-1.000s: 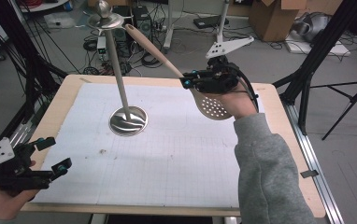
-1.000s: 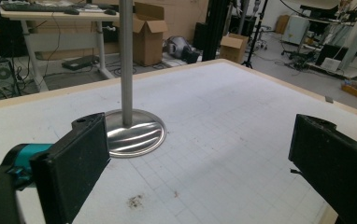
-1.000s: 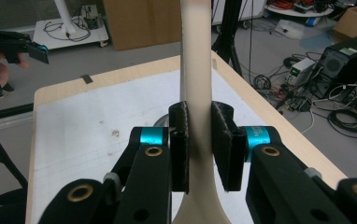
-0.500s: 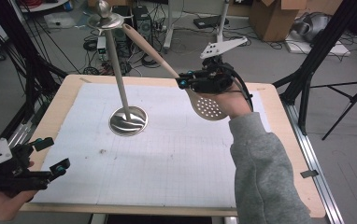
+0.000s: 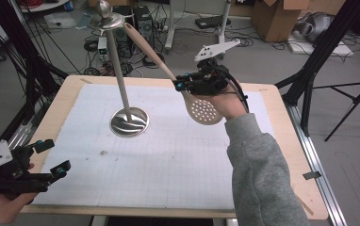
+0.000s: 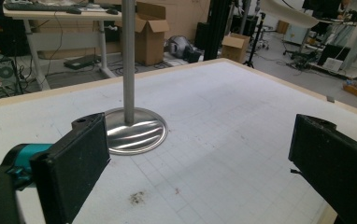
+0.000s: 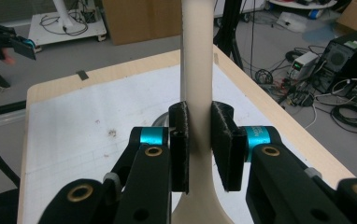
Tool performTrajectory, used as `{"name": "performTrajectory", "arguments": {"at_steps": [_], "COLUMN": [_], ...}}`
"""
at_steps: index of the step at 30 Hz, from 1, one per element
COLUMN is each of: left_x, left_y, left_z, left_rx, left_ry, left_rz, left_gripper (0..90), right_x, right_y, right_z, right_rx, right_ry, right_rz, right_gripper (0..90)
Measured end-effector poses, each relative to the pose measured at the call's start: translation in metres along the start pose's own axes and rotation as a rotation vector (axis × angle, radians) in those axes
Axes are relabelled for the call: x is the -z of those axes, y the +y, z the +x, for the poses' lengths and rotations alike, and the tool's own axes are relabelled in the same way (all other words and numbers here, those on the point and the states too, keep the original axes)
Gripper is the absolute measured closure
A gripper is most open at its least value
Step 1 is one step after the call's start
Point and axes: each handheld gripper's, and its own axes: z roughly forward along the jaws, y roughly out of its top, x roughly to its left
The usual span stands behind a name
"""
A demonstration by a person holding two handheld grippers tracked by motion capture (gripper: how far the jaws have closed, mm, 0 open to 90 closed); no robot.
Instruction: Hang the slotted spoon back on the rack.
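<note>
A beige slotted spoon is held in the air over the far right of the table. My right gripper is shut on its handle just above the perforated bowl. The handle's far end points up toward the top disc of a metal stand, whose round base sits on the white mat. My left gripper hovers open at the table's near left corner, nothing between its jaws. In the left gripper view the stand's pole and base lie ahead.
The wooden table edge frames the mat. Black tripod legs stand at the right, and cardboard boxes and cables lie on the floor beyond. A small dark smudge marks the mat.
My right gripper has carried the spoon slightly left and up, bringing the handle tip closer to the stand's top. The left gripper shifted a little toward the near edge.
</note>
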Motion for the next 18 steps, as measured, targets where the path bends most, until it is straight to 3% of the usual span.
{"name": "performTrajectory", "arguments": {"at_steps": [18], "left_x": [0.004], "left_y": [-0.001], "left_z": [0.0], "left_rx": [0.003], "left_ry": [0.008], "left_rz": [-0.001], "left_gripper": [5.6], "right_x": [-0.032], "right_y": [-0.006], "right_z": [0.001], "right_rx": [-0.013], "right_ry": [0.01], "right_rz": [0.011], "right_gripper": [77.7]}}
